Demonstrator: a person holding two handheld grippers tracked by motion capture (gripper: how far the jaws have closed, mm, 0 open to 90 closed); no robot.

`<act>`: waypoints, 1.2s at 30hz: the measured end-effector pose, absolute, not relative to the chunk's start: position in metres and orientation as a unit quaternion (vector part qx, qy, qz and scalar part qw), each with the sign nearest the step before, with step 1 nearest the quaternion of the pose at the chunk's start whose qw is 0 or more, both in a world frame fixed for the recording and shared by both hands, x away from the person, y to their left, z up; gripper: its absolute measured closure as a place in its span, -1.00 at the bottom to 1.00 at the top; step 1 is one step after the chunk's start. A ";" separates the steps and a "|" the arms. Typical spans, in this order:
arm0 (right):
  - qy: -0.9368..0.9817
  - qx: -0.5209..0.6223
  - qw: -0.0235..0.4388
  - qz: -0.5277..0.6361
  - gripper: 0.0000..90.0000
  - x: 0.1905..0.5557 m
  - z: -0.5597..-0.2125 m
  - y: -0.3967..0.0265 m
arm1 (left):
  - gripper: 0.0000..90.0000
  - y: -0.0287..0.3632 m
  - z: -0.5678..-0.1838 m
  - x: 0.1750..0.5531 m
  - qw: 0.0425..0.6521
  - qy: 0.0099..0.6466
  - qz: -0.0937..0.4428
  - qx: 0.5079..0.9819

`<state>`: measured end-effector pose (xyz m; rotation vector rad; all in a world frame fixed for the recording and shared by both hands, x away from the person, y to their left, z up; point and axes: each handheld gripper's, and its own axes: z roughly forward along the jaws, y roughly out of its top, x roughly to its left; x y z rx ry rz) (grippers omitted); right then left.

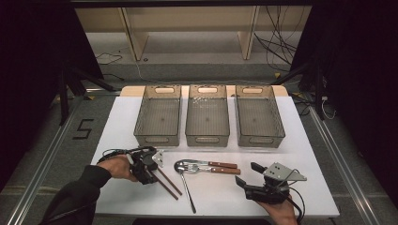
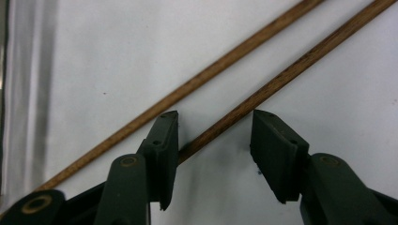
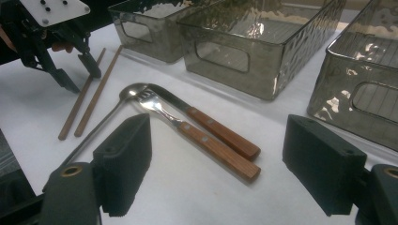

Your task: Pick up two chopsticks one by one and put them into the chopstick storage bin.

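On the white surface (image 1: pixel 300 154) stand three clear grey plastic bins (image 1: pixel 207 115) in a row. The right gripper (image 1: pixel 256 176) rests near the front edge, jaws spread around nothing. The left gripper (image 1: pixel 149 171) points down at two thin brown wooden chopsticks (image 2: pixel 263 96) — jaws partly spread, straddling one stick, one pad touching it.

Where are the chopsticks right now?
In the high view the two chopsticks lie on the white table at front left, left of the spoon, with the left gripper over their far ends.
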<state>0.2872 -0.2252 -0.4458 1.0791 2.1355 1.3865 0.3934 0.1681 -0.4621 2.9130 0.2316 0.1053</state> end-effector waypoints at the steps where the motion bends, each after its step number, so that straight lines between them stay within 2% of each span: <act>1: 0.759 0.383 0.187 0.492 -0.45 0.287 -0.446 -0.225 | 0.17 0.168 -0.462 0.393 0.105 0.078 0.033 0.991; 7: 0.760 0.385 0.185 0.490 -0.45 0.287 -0.446 -0.225 | 0.32 0.166 -0.461 0.388 0.071 0.060 0.023 0.995; 22: 0.762 0.397 0.185 0.478 -0.43 0.290 -0.448 -0.226 | 0.67 0.171 -0.460 0.372 0.060 0.015 0.015 0.998; 36: 0.763 0.403 0.181 0.472 -0.43 0.291 -0.449 -0.226 | 0.80 0.173 -0.460 0.362 0.059 -0.025 0.013 0.998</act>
